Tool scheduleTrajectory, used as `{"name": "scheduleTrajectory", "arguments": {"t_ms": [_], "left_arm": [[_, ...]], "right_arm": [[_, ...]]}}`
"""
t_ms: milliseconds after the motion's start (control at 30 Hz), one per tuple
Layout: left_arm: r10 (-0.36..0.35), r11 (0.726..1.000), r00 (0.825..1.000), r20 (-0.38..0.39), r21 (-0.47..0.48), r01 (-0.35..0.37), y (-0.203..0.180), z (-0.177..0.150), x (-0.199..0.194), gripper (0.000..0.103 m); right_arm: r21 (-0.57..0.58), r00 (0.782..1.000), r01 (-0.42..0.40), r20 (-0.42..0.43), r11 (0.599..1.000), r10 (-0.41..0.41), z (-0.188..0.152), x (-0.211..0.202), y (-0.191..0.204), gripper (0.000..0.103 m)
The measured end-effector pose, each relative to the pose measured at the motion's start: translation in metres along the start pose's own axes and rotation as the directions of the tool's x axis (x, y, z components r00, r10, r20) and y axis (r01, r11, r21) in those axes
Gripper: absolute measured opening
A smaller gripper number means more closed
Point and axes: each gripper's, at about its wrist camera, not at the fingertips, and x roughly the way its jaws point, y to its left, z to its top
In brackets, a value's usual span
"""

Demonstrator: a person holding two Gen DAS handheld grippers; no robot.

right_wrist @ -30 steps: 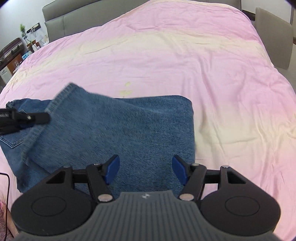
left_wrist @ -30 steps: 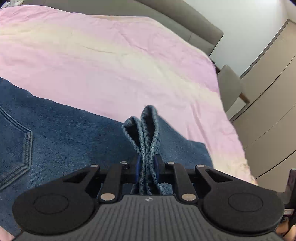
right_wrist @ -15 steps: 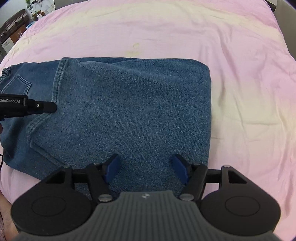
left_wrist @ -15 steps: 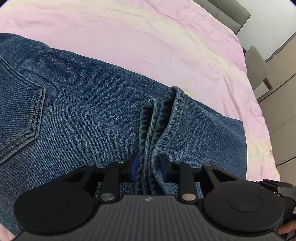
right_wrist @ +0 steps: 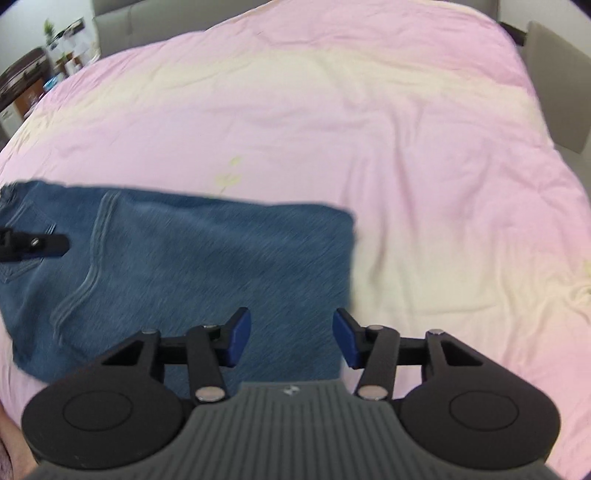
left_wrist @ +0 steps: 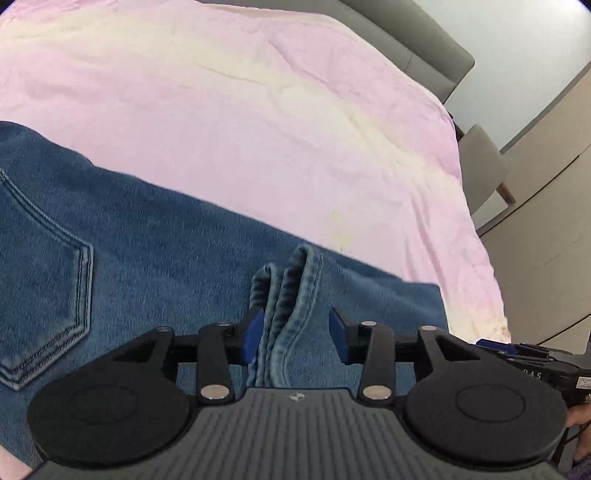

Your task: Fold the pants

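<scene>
Left gripper (left_wrist: 295, 334) jaws now apart; half second ago clamped on hem (left_wrist: 291, 295), which now stands loose between fingers. Right gripper (right_wrist: 291, 338) open, empty, as before. Jeans (right_wrist: 192, 266) folded, lower left on bedspread (right_wrist: 369, 147). Fold likely placed.

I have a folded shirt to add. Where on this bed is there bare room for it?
Beyond the jeans, toward the grey headboard, the pink bedspread lies bare, as does the stretch right of them toward the chair. The near left is crowded: jeans, with both grippers' open fingers over them.
</scene>
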Motion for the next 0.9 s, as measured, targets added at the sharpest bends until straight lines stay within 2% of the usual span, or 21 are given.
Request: {"name": "scheduleTrajectory", "arguments": {"t_ms": [167, 333, 433, 500, 567, 633, 733, 767, 800, 833, 900], "left_arm": [[-0.013, 0.998, 1.0, 0.005, -0.055, 0.014, 0.007, 0.012, 0.012, 0.056], [-0.026, 0.996, 0.999, -0.025, -0.082, 0.024, 0.003, 0.017, 0.035, 0.056], [-0.025, 0.996, 1.0, -0.014, -0.083, 0.024, 0.0, 0.015, 0.044, 0.056], [-0.014, 0.997, 1.0, -0.014, -0.08, 0.013, -0.009, 0.017, 0.052, 0.046], [0.037, 0.998, 0.999, -0.028, -0.051, -0.038, -0.012, 0.017, 0.054, 0.019], [0.062, 0.997, 0.997, -0.041, -0.041, -0.064, -0.011, 0.018, 0.055, 0.009], [0.09, 0.994, 0.99, -0.105, -0.046, -0.095, -0.004, 0.018, 0.062, 0.0], [0.118, 0.992, 0.986, -0.118, -0.025, -0.122, -0.004, 0.016, 0.065, 0.0], [0.183, 0.983, 0.974, -0.135, 0.013, -0.183, -0.004, 0.014, 0.071, 0.0], [0.203, 0.979, 0.968, -0.147, 0.022, -0.202, -0.001, 0.011, 0.075, 0.0], [0.181, 0.983, 0.974, -0.138, 0.011, -0.181, 0.003, 0.008, 0.074, 0.0]], "right_arm": [[0.081, 1.0, 0.006, 0.03, 0.997, -0.009, 0.019, 0.004, -0.026, 0.038], [0.144, 0.999, -0.026, 0.032, 0.989, 0.021, 0.032, 0.028, -0.038, 0.034], [0.153, 0.999, -0.041, 0.03, 0.987, 0.037, 0.039, 0.044, -0.039, 0.024], [0.159, 0.997, -0.074, 0.025, 0.984, 0.071, 0.042, 0.053, -0.038, 0.014], [0.146, 0.995, -0.103, 0.015, 0.984, 0.102, 0.044, 0.063, -0.035, 0.009], [0.116, 0.995, -0.097, 0.002, 0.988, 0.097, 0.044, 0.074, -0.03, 0.009], [0.093, 0.996, -0.078, -0.029, 0.993, 0.081, 0.042, 0.093, -0.024, 0.008], [0.083, 0.997, -0.069, -0.034, 0.994, 0.072, 0.042, 0.1, -0.02, 0.008], [0.069, 0.998, -0.056, -0.038, 0.996, 0.059, 0.041, 0.105, -0.016, 0.008], [0.049, 0.998, -0.042, -0.038, 0.998, 0.044, 0.04, 0.109, -0.012, 0.008], [-0.018, 1.0, -0.008, -0.027, 1.0, 0.008, 0.036, 0.119, -0.001, 0.008]]}}
